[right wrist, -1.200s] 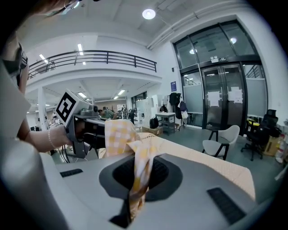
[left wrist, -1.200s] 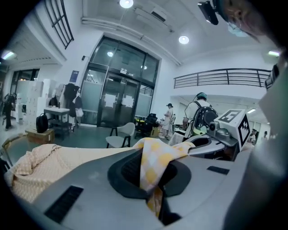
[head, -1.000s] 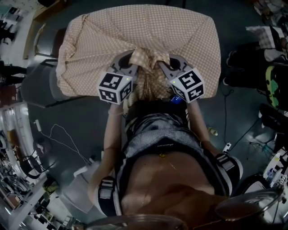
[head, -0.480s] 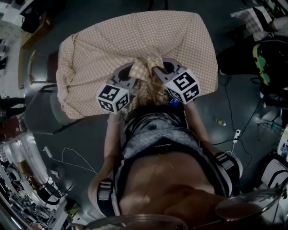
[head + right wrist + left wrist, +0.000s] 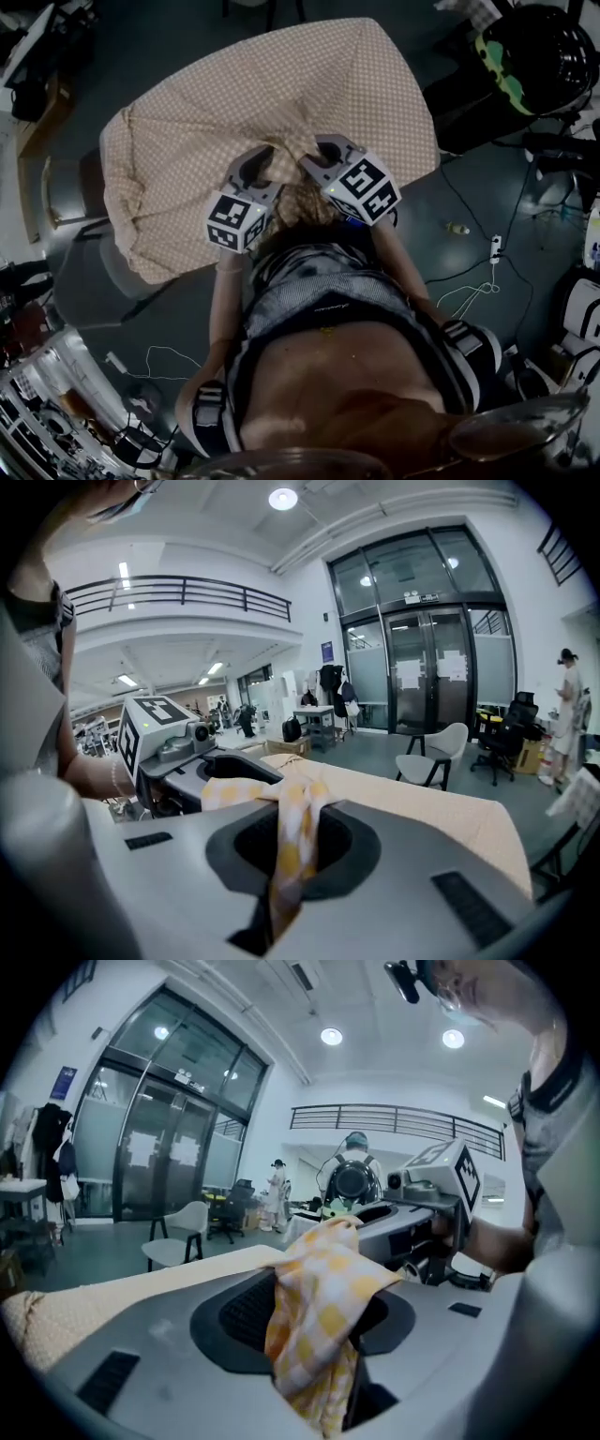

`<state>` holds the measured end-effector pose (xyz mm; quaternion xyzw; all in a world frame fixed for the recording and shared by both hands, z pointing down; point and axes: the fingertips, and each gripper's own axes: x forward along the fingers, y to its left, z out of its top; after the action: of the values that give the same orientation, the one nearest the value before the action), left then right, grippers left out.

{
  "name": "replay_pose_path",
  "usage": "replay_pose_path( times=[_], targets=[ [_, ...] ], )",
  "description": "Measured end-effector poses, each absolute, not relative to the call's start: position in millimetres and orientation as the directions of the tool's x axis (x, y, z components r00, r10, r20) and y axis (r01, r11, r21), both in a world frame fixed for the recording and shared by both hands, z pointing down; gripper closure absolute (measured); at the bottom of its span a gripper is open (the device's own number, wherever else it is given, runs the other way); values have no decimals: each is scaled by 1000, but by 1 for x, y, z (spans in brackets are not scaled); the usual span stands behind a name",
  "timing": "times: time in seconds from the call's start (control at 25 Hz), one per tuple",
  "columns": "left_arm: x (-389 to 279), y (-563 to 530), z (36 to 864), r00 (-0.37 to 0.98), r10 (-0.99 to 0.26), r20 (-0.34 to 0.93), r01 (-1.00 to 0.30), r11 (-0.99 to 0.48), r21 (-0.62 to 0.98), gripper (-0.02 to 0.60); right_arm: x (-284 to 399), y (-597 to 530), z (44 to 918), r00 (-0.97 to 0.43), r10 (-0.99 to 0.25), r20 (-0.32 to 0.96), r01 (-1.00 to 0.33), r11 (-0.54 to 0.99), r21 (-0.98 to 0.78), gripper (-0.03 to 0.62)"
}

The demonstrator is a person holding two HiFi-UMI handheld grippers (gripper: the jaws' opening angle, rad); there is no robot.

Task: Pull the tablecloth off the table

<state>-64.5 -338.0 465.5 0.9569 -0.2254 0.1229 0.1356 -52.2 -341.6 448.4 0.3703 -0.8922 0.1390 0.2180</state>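
Now the cloth point(image 5: 281, 94) spreads across the upper centre, one fold bunched between both grippers mid-frame. The right gripper point(image 5: 317, 155) pinches it tight. The left gripper point(image 5: 258, 161) has just been opening its jaws, with cloth loose between them.

White chair point(image 5: 427, 750), glass doors point(image 5: 424, 672), balcony railing point(image 5: 178, 591), white cable point(image 5: 464, 298), power strip point(image 5: 494, 249)
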Motion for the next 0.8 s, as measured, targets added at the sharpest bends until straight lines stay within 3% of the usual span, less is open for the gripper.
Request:
replay_pose_path(
  times=[0.16, 0.28, 0.52, 0.72, 0.76, 0.8],
  targets=[
    [-53, -321, 482, 875, -308, 374, -378, -917, 129, 302, -53, -333, 451, -626, -600, 498, -729, 677, -101, 531],
    [-37, -311, 489, 879, -263, 398, -331, -937, 111, 278, -53, -325, 453, -639, -573, 513, -718, 685, -129, 531],
    [-17, -305, 502, 890, -189, 415, -250, -963, 99, 275, -67, -321, 454, -677, -546, 494, -698, 690, -193, 531],
    [-13, -309, 512, 883, -210, 420, -245, -969, 30, 279, -73, -318, 466, -654, -537, 532, -701, 695, -160, 531],
    [-13, -310, 513, 879, -223, 420, -254, -967, 17, 304, -73, -318, 467, -656, -535, 532, -697, 700, -156, 531],
    [-14, -312, 515, 874, -238, 423, -265, -964, 5, 370, -74, -318, 466, -661, -534, 527, -692, 706, -152, 531]
  ],
)
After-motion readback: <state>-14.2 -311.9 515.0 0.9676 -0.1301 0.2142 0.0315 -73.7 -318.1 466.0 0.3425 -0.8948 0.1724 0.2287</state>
